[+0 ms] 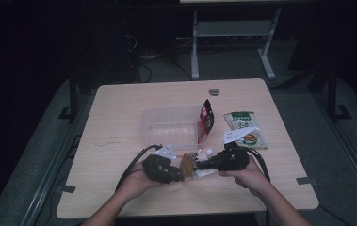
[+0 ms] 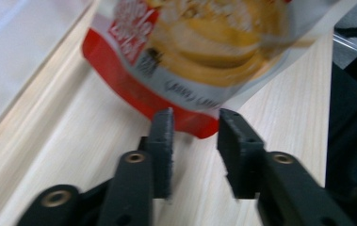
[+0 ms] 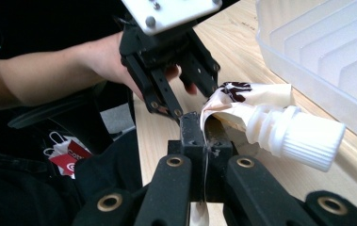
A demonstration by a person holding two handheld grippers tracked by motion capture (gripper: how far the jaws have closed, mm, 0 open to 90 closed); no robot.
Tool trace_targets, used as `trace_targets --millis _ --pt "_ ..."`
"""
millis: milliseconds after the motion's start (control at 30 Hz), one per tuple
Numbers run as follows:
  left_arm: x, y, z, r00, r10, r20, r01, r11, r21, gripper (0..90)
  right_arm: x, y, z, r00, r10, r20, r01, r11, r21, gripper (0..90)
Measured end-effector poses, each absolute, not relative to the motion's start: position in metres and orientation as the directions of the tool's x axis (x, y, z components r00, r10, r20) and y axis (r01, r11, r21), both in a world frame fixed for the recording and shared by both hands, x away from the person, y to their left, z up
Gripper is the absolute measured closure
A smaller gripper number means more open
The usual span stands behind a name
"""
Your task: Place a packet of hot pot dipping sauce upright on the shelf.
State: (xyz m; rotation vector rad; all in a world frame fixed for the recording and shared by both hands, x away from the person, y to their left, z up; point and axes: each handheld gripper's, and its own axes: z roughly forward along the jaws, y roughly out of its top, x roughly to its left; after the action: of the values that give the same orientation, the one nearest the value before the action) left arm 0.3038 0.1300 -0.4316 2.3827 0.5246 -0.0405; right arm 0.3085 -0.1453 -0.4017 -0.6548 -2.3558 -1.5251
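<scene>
On the near half of the light wooden table (image 1: 119, 108), between the person's two hands, one spouted pouch (image 1: 196, 165) hangs just above the surface, held up between the two grippers. Counting what lies out: one clear plastic tray (image 1: 166, 125) at the middle of the table, one red and black packet (image 1: 205, 120) leaning at the tray's right end, and one green and white packet (image 1: 244, 128) flat on the table to the right of that, so three packs in all with the pouch. The right gripper (image 3: 205, 141) has its jaws pressed together on the pouch's flat side edge, close beside the spout, and the film crumples where it is pinched. That spout carries a white ribbed screw cap (image 3: 308, 139) and points toward the tray. The pouch itself is white with a red band along its bottom, a yellow-orange food picture and some print. The left gripper (image 2: 195, 129) has its jaws partly apart, with the pouch's red bottom corner at the level of their tips; the pads do not press on it in the left gripper view, which is blurred. No earlier moment is told here. The left hand (image 1: 138, 176) and right hand (image 1: 249, 176) each rest low over the near edge of the table.
</scene>
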Motion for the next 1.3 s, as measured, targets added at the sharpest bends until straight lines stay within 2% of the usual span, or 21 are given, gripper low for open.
trace_targets --millis 300,433,633,1000,1300 --pt "0.297 0.156 -0.431 0.901 0.400 -0.167 0.409 -0.657 0.633 37.0 0.309 -0.145 -0.394 -0.872 0.248 0.422 0.488 0.365 0.793 89.8" --pt "0.286 0.173 -0.436 0.892 0.420 -0.167 0.425 -0.651 0.629 30.4 0.312 -0.145 -0.388 -0.878 0.245 0.411 0.476 0.357 0.804 89.8" --pt "0.279 0.193 -0.437 0.871 0.461 -0.172 0.454 -0.619 0.641 24.3 0.317 -0.143 -0.377 -0.886 0.245 0.394 0.460 0.355 0.814 89.8" --pt "0.281 0.190 -0.437 0.870 0.462 -0.169 0.450 -0.610 0.652 15.7 0.340 -0.133 -0.353 -0.895 0.252 0.368 0.437 0.336 0.834 89.7" --pt "0.281 0.188 -0.439 0.877 0.452 -0.165 0.443 -0.625 0.643 14.6 0.371 -0.116 -0.334 -0.899 0.265 0.348 0.424 0.332 0.843 89.8"
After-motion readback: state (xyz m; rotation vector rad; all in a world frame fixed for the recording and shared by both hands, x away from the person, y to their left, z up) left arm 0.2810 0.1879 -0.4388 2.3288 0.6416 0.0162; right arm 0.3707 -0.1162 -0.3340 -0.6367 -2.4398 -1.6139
